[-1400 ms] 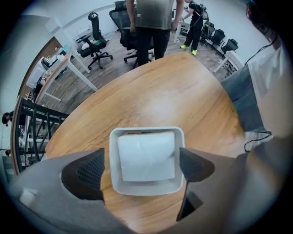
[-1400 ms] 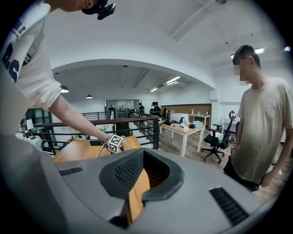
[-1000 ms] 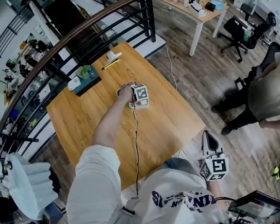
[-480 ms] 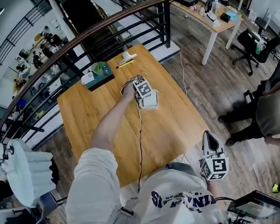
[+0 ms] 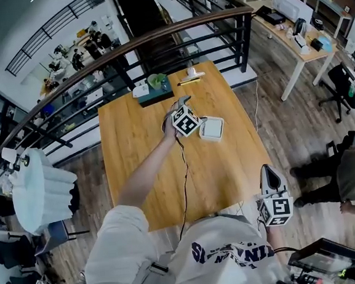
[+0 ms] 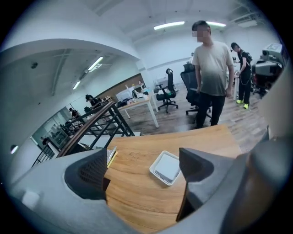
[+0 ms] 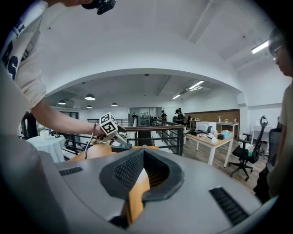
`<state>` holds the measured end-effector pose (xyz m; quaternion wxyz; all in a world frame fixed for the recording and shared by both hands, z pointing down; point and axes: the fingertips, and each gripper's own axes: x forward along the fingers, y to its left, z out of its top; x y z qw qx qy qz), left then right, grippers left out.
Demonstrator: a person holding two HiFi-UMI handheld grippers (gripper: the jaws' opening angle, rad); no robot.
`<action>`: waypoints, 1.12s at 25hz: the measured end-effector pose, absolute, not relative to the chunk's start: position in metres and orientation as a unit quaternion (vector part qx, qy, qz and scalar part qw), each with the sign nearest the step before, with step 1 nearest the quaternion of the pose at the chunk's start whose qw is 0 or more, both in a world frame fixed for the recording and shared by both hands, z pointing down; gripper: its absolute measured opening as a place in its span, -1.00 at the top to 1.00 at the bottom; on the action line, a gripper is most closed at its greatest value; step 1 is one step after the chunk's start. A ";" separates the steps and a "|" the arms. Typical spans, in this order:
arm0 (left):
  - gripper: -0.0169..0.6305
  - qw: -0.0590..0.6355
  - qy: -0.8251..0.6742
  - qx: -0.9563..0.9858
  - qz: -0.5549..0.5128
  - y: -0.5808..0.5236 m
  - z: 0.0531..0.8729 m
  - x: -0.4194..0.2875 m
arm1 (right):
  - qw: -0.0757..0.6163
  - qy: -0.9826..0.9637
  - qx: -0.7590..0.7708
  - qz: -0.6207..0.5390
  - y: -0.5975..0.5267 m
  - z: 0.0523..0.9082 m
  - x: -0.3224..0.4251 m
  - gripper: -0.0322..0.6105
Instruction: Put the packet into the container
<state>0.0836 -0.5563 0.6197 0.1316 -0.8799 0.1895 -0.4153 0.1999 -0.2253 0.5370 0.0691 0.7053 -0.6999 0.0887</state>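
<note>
The left gripper (image 6: pixel 143 176) hangs over the wooden table (image 6: pixel 132 201) with its jaws spread and nothing between them. The right gripper (image 7: pixel 144 157) is closed on nothing, off by the person's side. What looks like the pale packet (image 6: pixel 166 167) lies flat inside the white container (image 6: pixel 154 173). It is probably thin, light, floppy and slick, so a pinch at one edge would serve best.

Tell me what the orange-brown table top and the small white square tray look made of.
The orange-brown table top looks like wood or veneer: grain lines, smooth satin sheen. The small white square tray is probably plastic: uniform matte white, rounded moulded rim.
</note>
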 end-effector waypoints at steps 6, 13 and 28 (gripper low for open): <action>-0.55 0.105 0.280 -0.898 -0.323 -0.525 0.550 0.026 | 0.062 -0.744 0.662 0.070 -0.261 0.522 0.174 0.87; -0.45 0.090 0.367 -0.901 -0.215 -0.466 0.488 -0.044 | 0.045 -0.788 0.613 0.043 -0.294 0.502 0.136 0.87; 0.09 0.080 0.517 -0.849 -0.065 -0.326 0.413 -0.154 | 0.019 -0.859 0.511 0.014 -0.317 0.463 0.038 0.87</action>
